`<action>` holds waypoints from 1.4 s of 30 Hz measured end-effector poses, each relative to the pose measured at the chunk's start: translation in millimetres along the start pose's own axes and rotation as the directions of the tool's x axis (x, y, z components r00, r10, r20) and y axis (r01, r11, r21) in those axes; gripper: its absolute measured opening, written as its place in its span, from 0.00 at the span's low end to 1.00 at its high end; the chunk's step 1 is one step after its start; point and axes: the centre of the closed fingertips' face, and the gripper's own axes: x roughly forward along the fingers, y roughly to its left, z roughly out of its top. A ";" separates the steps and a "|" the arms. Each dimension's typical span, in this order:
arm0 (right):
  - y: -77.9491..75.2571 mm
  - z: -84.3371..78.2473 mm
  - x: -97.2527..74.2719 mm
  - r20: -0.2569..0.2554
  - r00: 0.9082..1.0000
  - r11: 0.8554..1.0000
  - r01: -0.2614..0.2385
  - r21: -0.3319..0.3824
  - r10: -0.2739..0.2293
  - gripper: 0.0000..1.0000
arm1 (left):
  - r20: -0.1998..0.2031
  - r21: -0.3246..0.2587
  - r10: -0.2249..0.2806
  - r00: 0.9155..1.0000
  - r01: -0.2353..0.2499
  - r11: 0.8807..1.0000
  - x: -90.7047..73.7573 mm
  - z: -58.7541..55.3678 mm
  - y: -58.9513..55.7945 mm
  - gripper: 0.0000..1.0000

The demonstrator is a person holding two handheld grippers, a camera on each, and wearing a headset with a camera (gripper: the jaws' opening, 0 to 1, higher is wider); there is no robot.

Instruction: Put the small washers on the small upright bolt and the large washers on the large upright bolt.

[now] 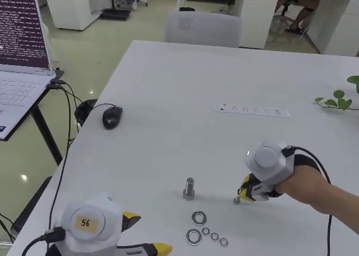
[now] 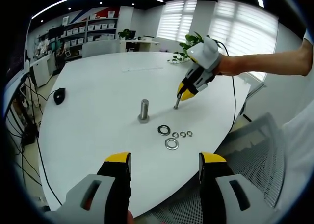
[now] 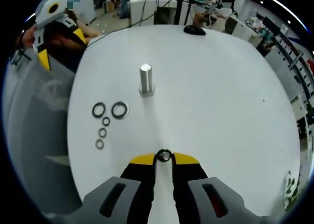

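The left gripper [image 2: 164, 160] hangs at the near edge of the table [image 1: 168, 99], jaws spread wide and holding nothing; in the head view the large bolt [image 1: 189, 188] stands at its 1 o'clock, upright on its hex head, bare of washers; at that bolt's 5 o'clock lie two large washers [image 1: 198, 217], flat and loose, with three small washers [image 1: 215, 236] in a short row just beside them; at the bolt's 3 o'clock the right gripper [image 1: 245, 191] has its jaws narrow on the small bolt [image 1: 237, 200], lower end at the table, contact unclear. By this showing nothing is threaded; the small bolt wants standing, then all five rings remain. Everything is plain grey steel; the washers are thin rings.
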 end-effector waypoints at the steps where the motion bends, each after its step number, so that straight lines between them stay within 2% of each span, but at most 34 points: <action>1: 0.0 -0.4 1.5 0.000 1.000 1.000 -0.002 0.002 0.002 0.13 | 0.000 0.000 0.001 1.000 -0.001 1.000 -0.4 0.0 0.3 0.55; 20: 2.5 -12.9 27.9 -0.010 1.000 0.999 -0.017 0.045 0.017 0.14 | -0.012 0.003 0.002 1.000 -0.002 1.000 -0.2 -1.5 0.1 0.55; 23: 3.5 -13.3 29.8 0.005 1.000 0.998 -0.023 0.056 0.023 0.15 | -0.016 0.006 0.002 1.000 -0.002 1.000 0.1 -1.8 -0.1 0.55; 29: 4.3 -15.7 24.8 0.012 1.000 0.998 -0.016 0.069 0.015 0.18 | -0.013 0.007 0.003 1.000 -0.002 1.000 0.0 0.1 -0.7 0.55; 34: 0.0 -13.5 12.5 0.047 0.999 0.995 0.006 0.096 -0.010 0.22 | -0.014 0.010 -0.002 1.000 0.002 1.000 1.2 0.3 -2.2 0.55; 38: -4.1 -13.0 -1.5 0.094 0.994 0.988 0.034 0.154 -0.049 0.25 | -0.012 0.010 -0.004 1.000 0.004 1.000 1.7 0.8 -3.4 0.55; 40: -3.5 -12.0 -8.4 0.132 0.989 0.982 0.040 0.186 -0.066 0.25 | -0.013 0.011 -0.006 1.000 0.006 1.000 2.2 0.6 -4.3 0.55; 42: -2.1 -16.1 -11.7 0.137 0.988 0.980 0.040 0.195 -0.068 0.25 | -0.016 0.014 -0.010 1.000 0.010 1.000 3.2 0.0 -5.0 0.55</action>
